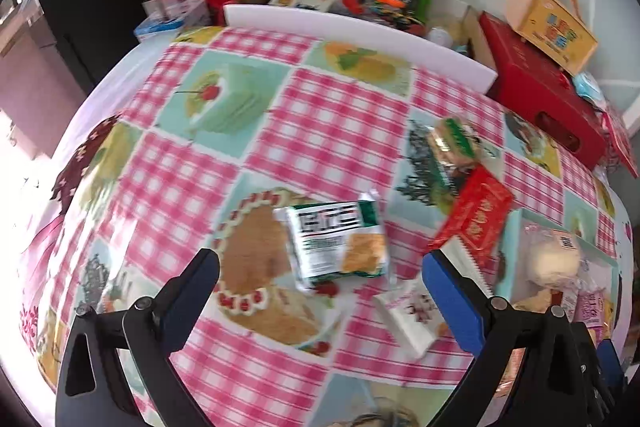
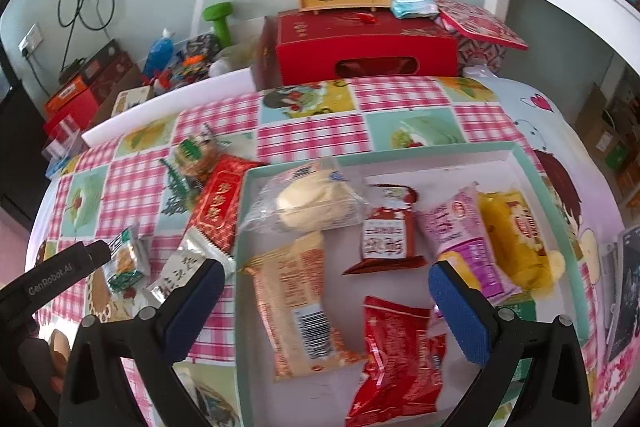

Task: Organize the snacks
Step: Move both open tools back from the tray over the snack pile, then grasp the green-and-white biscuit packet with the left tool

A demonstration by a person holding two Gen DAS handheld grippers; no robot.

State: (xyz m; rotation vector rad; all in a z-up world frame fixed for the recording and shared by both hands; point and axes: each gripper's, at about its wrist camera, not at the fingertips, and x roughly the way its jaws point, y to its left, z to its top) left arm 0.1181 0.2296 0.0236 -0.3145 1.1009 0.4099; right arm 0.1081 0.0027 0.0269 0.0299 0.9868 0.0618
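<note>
Green-and-white crinkly snack packet [image 1: 338, 243] flat on checked tabletop [image 1: 328, 115], between spread left gripper [image 1: 320, 275] fingers. Likely light, slippery, crushable; best pinched across short sides. Right gripper [image 2: 326, 291] spread, empty, above tray [image 2: 440, 149]. Open room behind; neighbouring packets close right.

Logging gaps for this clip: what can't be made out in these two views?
- Green-and-white snack packet, left wrist view: print lost to motion blur.
- White packet, left wrist view: partly behind the left gripper finger.
- Red snack packet in the tray, right wrist view: lower end cut by the frame edge.
- Right gripper: open, holding nothing.
</note>
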